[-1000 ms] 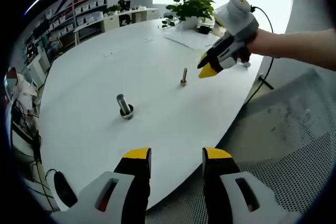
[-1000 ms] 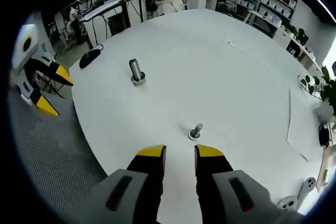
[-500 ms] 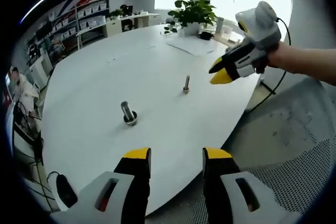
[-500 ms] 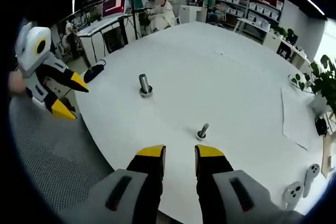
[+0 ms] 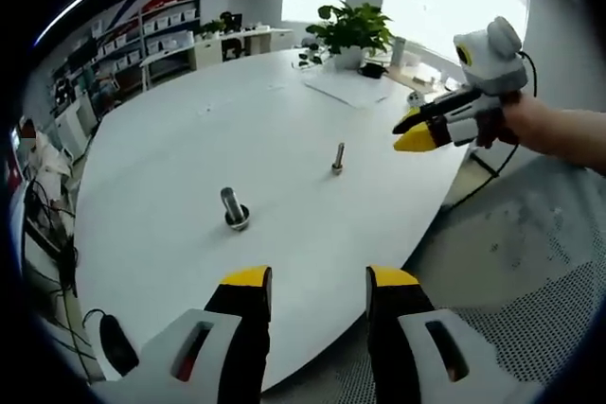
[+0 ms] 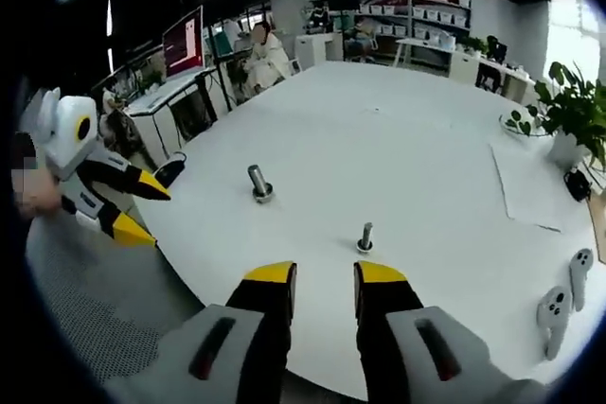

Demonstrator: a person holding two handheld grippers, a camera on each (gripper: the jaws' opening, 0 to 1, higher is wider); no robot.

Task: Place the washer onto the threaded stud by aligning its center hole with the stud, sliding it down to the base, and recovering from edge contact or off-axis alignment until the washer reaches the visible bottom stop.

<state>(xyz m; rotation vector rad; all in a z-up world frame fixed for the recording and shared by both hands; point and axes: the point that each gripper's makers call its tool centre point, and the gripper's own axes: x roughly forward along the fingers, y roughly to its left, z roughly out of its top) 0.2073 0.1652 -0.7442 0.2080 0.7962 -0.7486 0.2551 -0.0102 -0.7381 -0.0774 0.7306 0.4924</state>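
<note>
The white table is bare over most of its surface, and two upright items stand well apart on it: a thick bolt and a thin stud, with open room between and around them. A paper sheet, a potted plant and two controllers stand near the far and side edges. Both grippers hang off the table edge over the floor, the left gripper with jaws apart and the right gripper with a narrow gap.

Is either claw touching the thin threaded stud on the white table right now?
No: in the right gripper view the thin metal threaded stud stands alone on the white table, ahead of the right claw.
</note>
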